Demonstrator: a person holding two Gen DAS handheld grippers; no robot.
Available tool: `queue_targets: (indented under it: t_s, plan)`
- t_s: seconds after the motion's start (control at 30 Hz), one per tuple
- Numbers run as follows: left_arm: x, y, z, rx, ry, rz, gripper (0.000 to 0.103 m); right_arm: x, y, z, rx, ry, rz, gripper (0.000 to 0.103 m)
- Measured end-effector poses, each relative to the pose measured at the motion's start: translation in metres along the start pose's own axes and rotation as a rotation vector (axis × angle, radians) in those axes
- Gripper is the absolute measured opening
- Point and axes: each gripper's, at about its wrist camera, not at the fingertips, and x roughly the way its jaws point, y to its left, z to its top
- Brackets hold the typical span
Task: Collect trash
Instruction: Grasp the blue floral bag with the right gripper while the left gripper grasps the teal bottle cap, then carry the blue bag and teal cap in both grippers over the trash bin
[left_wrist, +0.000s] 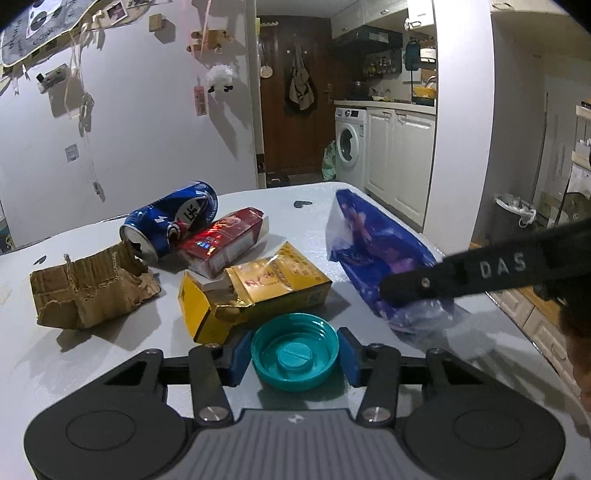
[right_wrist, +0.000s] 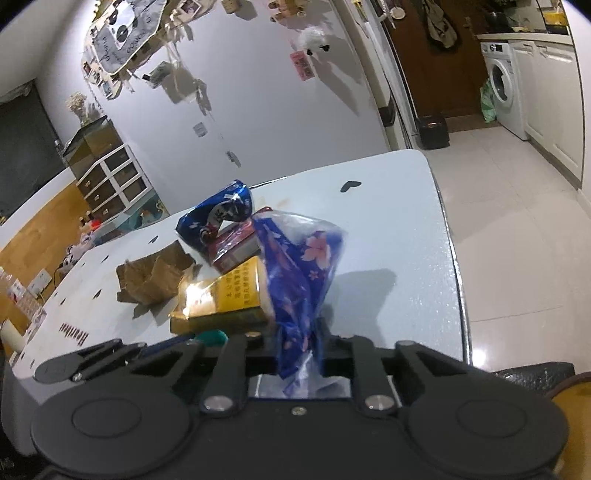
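A teal plastic lid (left_wrist: 295, 350) lies open side up on the white table (left_wrist: 74, 369). My left gripper (left_wrist: 294, 355) is shut on it, one blue pad touching each side of its rim. A blue flower-print plastic bag (right_wrist: 295, 266) stands up from my right gripper (right_wrist: 299, 336), whose jaws are shut on its lower end. In the left wrist view that bag (left_wrist: 373, 240) lies at the right, and a black finger (left_wrist: 406, 288) of the right gripper reaches across it from the right edge.
Behind the lid lie a torn yellow carton (left_wrist: 266, 291), a red carton (left_wrist: 221, 243), a dented blue can (left_wrist: 173, 221) on its side and crumpled cardboard (left_wrist: 88, 291). A lined bin (left_wrist: 513, 218) stands on the floor beyond the table's right edge (right_wrist: 454, 280).
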Motion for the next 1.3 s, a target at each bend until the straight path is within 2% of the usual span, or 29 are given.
queue_targets:
  t_s: [0.23, 0.47, 0.83, 1.3]
  plan:
    - [-0.01, 0.005, 0.003, -0.055, -0.041, -0.002, 0.05, -0.012, 0.004, -0.006, -0.059, -0.024, -0.005, 0.012]
    - [-0.018, 0.012, 0.005, -0.134, -0.048, 0.002, 0.05, -0.03, 0.011, -0.013, -0.138, -0.08, -0.022, 0.011]
    - [-0.03, -0.002, 0.008, -0.114, -0.084, -0.023, 0.05, -0.061, 0.006, -0.017, -0.214, -0.155, -0.087, 0.011]
    - [-0.029, -0.033, 0.006, -0.045, -0.07, -0.008, 0.05, -0.097, -0.021, -0.027, -0.238, -0.18, -0.135, 0.011]
